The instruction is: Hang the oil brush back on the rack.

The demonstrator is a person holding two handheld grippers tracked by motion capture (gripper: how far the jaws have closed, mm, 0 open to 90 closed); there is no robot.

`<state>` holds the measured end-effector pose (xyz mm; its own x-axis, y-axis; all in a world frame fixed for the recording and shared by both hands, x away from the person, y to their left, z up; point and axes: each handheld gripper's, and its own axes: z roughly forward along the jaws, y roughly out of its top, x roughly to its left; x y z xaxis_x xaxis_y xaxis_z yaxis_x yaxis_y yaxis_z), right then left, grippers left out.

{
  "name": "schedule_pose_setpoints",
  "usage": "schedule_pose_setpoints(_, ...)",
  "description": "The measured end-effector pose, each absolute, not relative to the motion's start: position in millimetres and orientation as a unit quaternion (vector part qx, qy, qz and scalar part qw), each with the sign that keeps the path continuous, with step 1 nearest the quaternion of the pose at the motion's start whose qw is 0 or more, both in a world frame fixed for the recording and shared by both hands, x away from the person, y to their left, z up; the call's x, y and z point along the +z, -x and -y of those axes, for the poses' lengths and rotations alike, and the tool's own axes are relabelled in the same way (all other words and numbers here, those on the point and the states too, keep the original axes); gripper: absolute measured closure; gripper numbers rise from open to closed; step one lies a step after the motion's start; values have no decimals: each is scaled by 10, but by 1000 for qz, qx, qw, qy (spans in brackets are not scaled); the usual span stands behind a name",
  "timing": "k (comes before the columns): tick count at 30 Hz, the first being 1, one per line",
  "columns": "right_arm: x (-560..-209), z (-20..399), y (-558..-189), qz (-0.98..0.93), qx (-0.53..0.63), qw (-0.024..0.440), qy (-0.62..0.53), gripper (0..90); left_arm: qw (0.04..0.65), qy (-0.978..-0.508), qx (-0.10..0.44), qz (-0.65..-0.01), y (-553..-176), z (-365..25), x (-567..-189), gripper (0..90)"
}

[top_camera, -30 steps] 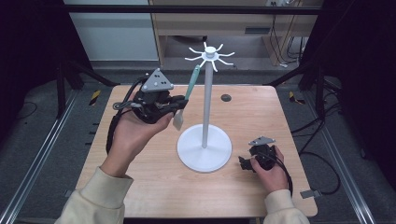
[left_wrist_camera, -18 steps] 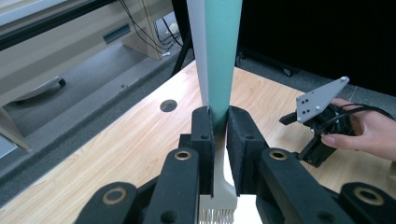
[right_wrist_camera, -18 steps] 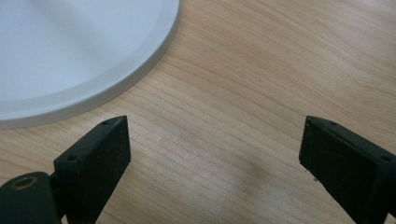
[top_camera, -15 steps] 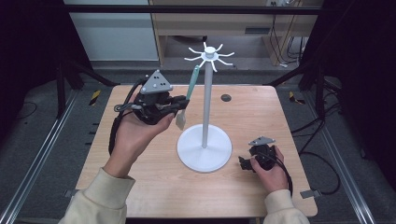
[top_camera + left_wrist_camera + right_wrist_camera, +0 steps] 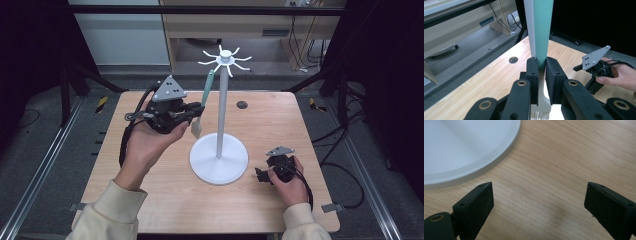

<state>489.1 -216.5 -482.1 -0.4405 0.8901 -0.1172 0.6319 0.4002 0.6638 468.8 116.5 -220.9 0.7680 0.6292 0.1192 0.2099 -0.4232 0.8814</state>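
A brush with a teal handle (image 5: 208, 89) and a white bristle head (image 5: 196, 129) hangs upright in the air, head down, left of the white stand's pole (image 5: 221, 112). My left gripper (image 5: 198, 111) is shut on the brush's neck. In the left gripper view the jaws clamp the brush (image 5: 543, 32) just above the bristles, with the pole (image 5: 529, 27) right behind it. The handle's tip sits just below the stand's ring of hooks (image 5: 225, 59). My right gripper (image 5: 261, 175) rests low on the table, right of the round base (image 5: 218, 162), open (image 5: 539, 202) with bare wood between its jaws.
The wooden table (image 5: 150, 200) has a small dark hole (image 5: 242, 104) at the back. The base's rim (image 5: 499, 157) lies close ahead of the right gripper. The right hand and its gripper (image 5: 596, 70) show far off in the left gripper view. Dark frame rails flank the table.
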Motion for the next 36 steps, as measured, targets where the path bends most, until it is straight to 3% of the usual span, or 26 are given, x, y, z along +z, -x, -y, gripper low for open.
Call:
schedule_pose_setpoints(22, -4822, 2165, -4892, -803, 274, 234, -475, 94, 479, -811, 223, -253, -4697, -1118, -2225, 806)
schedule_pose_setpoints(28, -4823, 2167, -4893, -802, 276, 234, -475, 94, 493, -803, 228, -245, -4639, -1145, -2172, 747)
schedule_pose_setpoints(33, -4821, 2167, -4891, -802, 275, 236, -475, 94, 493, -798, 245, -246, -4578, -1221, -2176, 566)
schedule_pose_setpoints(36, -4818, 2163, -4886, -803, 273, 236, -474, 94, 491, -799, 242, -249, -4566, -1280, -2196, 407)
